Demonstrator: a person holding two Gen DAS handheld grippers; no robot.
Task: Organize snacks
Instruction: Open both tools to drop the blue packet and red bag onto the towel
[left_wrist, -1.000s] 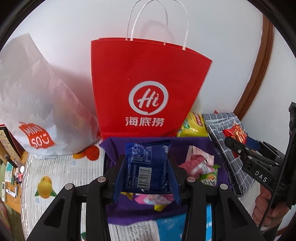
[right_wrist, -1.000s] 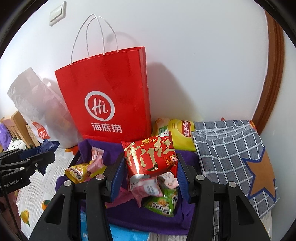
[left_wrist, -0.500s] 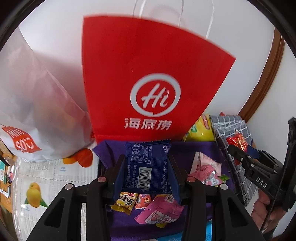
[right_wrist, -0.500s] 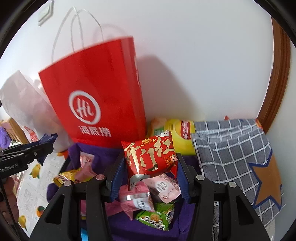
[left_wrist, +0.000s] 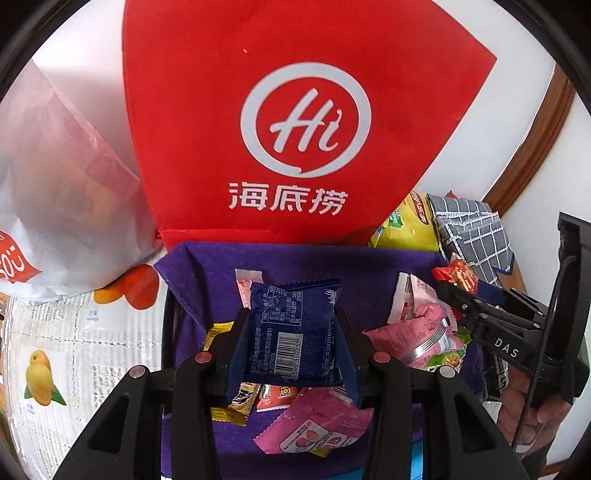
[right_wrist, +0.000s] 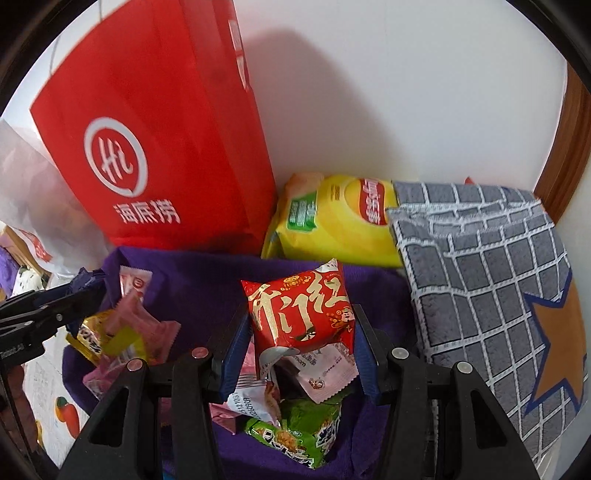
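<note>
Snacks gripped — left jaws clamp blue packet (left_wrist: 295, 328), right jaws red packet (right_wrist: 301, 314).

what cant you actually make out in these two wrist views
- Left wrist view: the red paper bag has its top and handles cut off by the frame edge.
- Right wrist view: the yellow chip bag is half covered by the grey checked cloth.
- Both views: the purple bin floor is buried under packets.

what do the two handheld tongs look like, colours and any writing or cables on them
Both are black plastic tools with two forked arms, silver rivets at the joints and blue pads on the inner faces. The left tongs show white lettering on the side, cut off at the right wrist view's edge. The right tongs carry white "DAS" lettering, and a thin black cable runs down past the hand gripping them.
</note>
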